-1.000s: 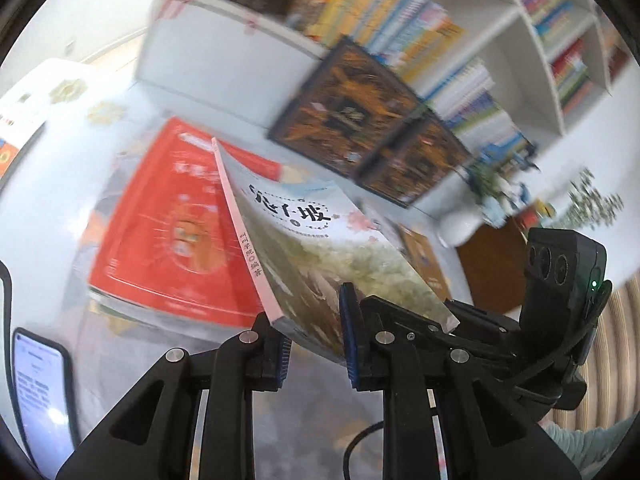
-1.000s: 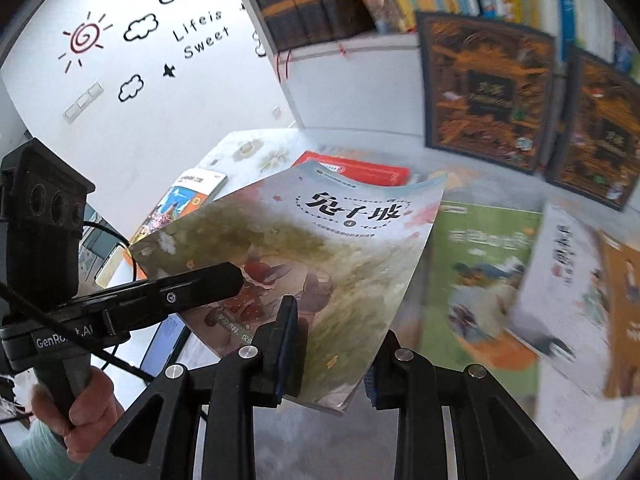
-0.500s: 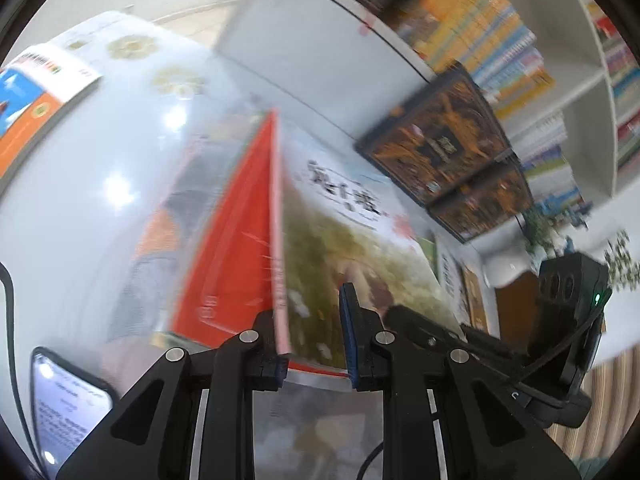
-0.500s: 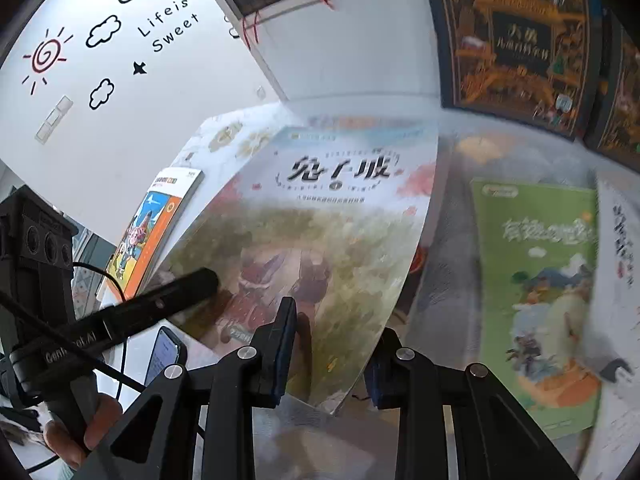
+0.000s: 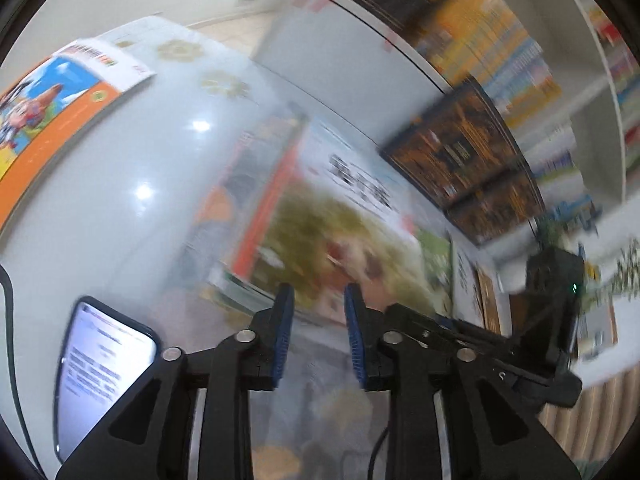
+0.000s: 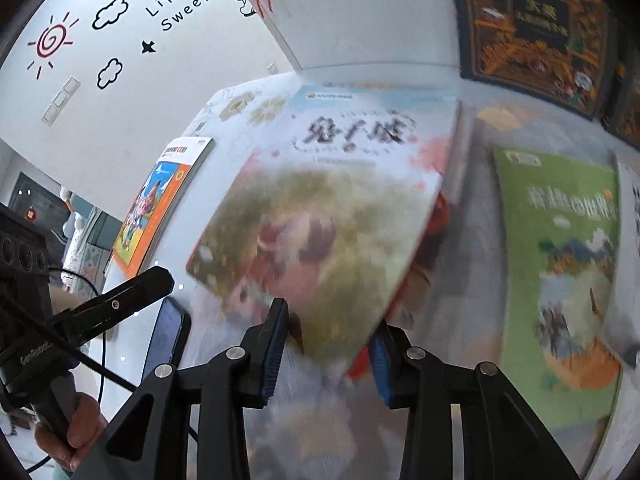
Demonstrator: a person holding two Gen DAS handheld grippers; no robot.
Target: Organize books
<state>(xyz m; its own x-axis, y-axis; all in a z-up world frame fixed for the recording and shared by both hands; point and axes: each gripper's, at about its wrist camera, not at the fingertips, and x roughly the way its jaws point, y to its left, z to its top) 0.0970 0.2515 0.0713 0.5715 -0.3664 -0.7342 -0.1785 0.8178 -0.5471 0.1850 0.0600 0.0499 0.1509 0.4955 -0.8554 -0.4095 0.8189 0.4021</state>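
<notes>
The rabbit-cover book (image 6: 332,208) lies flat on a red book (image 5: 260,220) on the white table; it also shows, blurred, in the left wrist view (image 5: 340,240). My left gripper (image 5: 318,332) is open and empty just short of the book's near edge. My right gripper (image 6: 328,344) is open, with the book's near corner between its blue pads (image 6: 274,344), not clamped. The left gripper's finger (image 6: 132,292) shows at the left in the right wrist view.
An orange cartoon book (image 5: 44,120) lies at the table's far left. A phone (image 5: 96,372) lies near the front left edge. A green book (image 6: 560,264) lies to the right. Dark ornate boxes (image 5: 464,156) lean against the white bookshelf (image 5: 560,60) behind.
The rabbit book went from tilted in the air down flat onto the red book. Both grippers opened and let go; the left one pulled back.
</notes>
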